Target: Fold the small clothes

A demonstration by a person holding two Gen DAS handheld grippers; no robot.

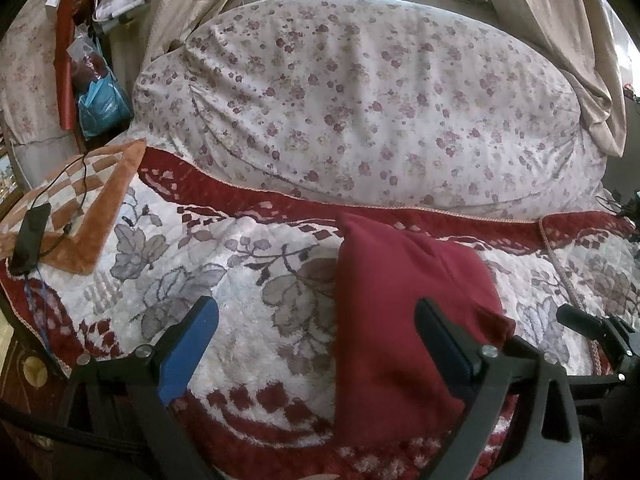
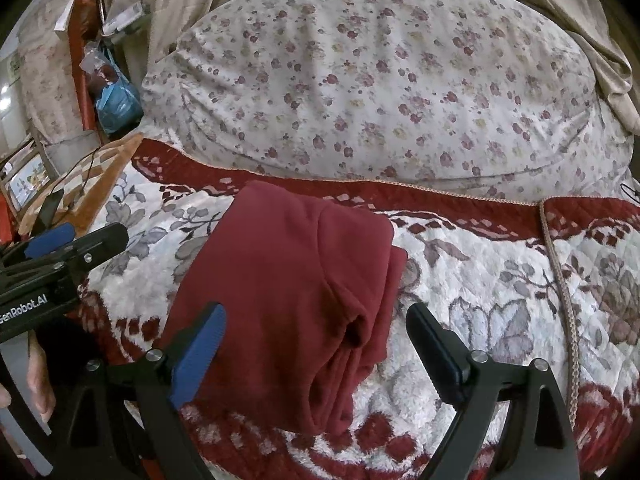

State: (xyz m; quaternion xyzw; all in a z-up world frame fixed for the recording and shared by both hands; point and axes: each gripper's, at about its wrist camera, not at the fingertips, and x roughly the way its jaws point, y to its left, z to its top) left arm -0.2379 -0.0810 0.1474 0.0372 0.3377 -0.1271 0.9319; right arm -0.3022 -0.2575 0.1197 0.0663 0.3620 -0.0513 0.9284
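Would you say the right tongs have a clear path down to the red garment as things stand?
Probably yes. The right tongs are open just above the red garment, which lies folded on the blanket with nothing over it. The left tongs sit off to the side.

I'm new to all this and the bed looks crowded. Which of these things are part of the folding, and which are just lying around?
Part of the job:
- red garment, lying folded on the blanket
- left gripper, open
- right gripper, open

Just lying about:
- floral pillow
- patterned blanket
- orange checked cushion with a black device on it
- blue bag
- curtains
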